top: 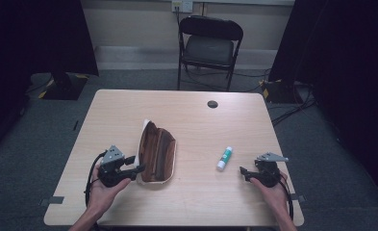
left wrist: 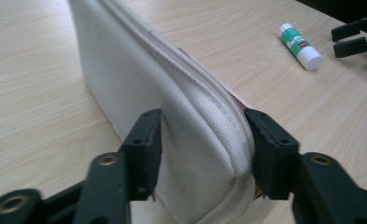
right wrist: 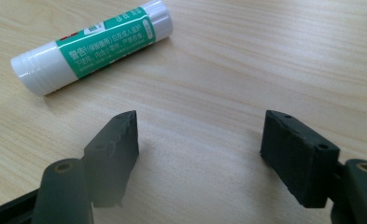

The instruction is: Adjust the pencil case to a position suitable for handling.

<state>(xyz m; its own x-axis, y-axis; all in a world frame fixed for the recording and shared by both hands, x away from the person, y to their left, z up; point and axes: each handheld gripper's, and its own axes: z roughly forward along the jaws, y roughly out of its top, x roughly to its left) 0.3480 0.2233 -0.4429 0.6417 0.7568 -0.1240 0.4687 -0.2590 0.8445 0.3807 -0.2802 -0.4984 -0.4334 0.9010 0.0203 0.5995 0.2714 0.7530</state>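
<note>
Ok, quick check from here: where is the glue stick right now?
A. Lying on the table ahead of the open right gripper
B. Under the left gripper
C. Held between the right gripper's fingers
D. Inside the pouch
A: the glue stick lies flat on the table, ahead of the right gripper, whose fingers stand apart with bare wood between them; the pouch sits apart, at the left gripper.
</note>
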